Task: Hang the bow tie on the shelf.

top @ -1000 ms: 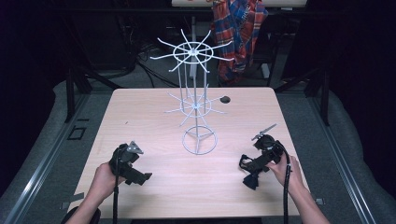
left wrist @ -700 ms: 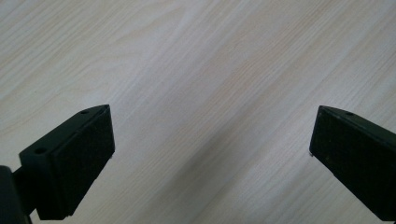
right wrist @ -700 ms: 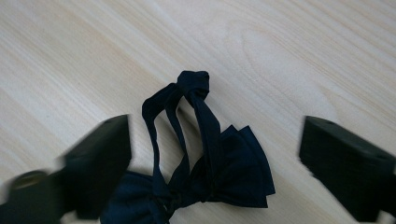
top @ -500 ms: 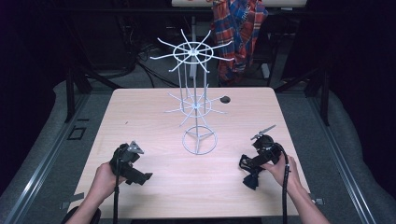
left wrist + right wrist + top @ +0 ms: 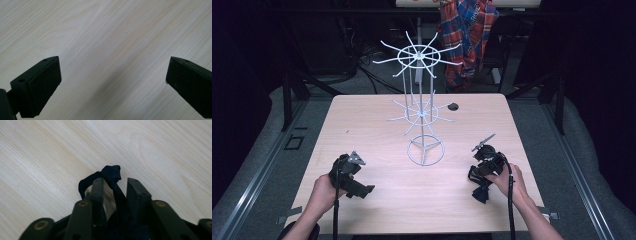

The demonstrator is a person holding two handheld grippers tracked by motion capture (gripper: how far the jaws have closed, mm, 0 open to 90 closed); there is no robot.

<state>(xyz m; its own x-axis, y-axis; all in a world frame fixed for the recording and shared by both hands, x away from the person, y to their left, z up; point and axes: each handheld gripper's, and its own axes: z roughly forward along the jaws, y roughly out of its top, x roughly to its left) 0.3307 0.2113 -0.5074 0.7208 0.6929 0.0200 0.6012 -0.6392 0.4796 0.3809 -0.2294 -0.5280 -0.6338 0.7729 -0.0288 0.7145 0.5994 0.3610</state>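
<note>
the dark cloth strip (image 5: 112, 176) sits pinched between the nearly closed right gripper (image 5: 114, 185) fingers, low over the worktop (image 5: 377, 115). left gripper (image 5: 112, 75) gapes wide, empty. lift gently toward the wire rack (image 5: 424, 120), likely hanging it.

Table (image 5: 377, 120) – pale matt wood; rack (image 5: 422, 107) white wire (metal).

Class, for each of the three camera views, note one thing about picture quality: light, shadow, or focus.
High view: the table is brightly lit while the surroundings fall into darkness. Left gripper view: the open jaws cast a soft, diffuse shadow across the wood grain, which is fairly sharp. Right gripper view: the dark strap is in focus between the jaws; the nearest linkage at the bottom edge blurs.
</note>
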